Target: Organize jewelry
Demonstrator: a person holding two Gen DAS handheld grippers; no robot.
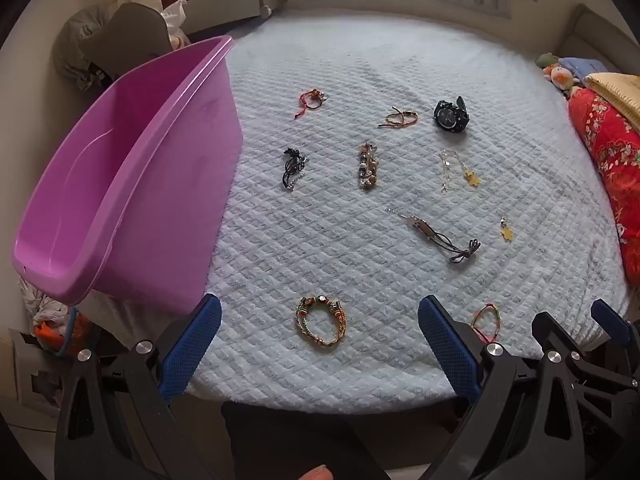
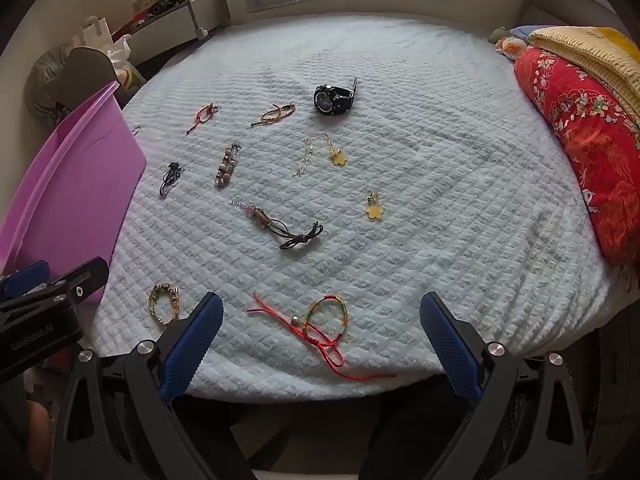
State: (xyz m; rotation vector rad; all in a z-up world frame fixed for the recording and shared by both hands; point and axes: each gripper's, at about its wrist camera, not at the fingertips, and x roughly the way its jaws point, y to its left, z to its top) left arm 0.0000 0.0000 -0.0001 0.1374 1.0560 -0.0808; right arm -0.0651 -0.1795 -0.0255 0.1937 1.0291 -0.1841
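Several pieces of jewelry lie spread on a white quilted bed (image 1: 360,248). A gold beaded bracelet (image 1: 320,322) lies between the open fingers of my left gripper (image 1: 319,338), near the front edge. A red and multicolour cord bracelet (image 2: 324,326) lies between the open fingers of my right gripper (image 2: 321,340). Farther back lie a black watch (image 1: 451,115), a brown cord bracelet (image 1: 436,236), a pearl bracelet (image 1: 368,166), a black cord piece (image 1: 293,168) and two yellow flower charms (image 2: 375,210). A purple plastic tub (image 1: 120,184) stands at the bed's left edge, empty.
A red floral pillow (image 2: 580,140) and a yellow blanket (image 2: 592,52) lie along the right side with small plush toys (image 1: 558,74). A dark chair (image 1: 120,40) and cluttered shelves stand beyond the tub. Bags lie on the floor at the lower left.
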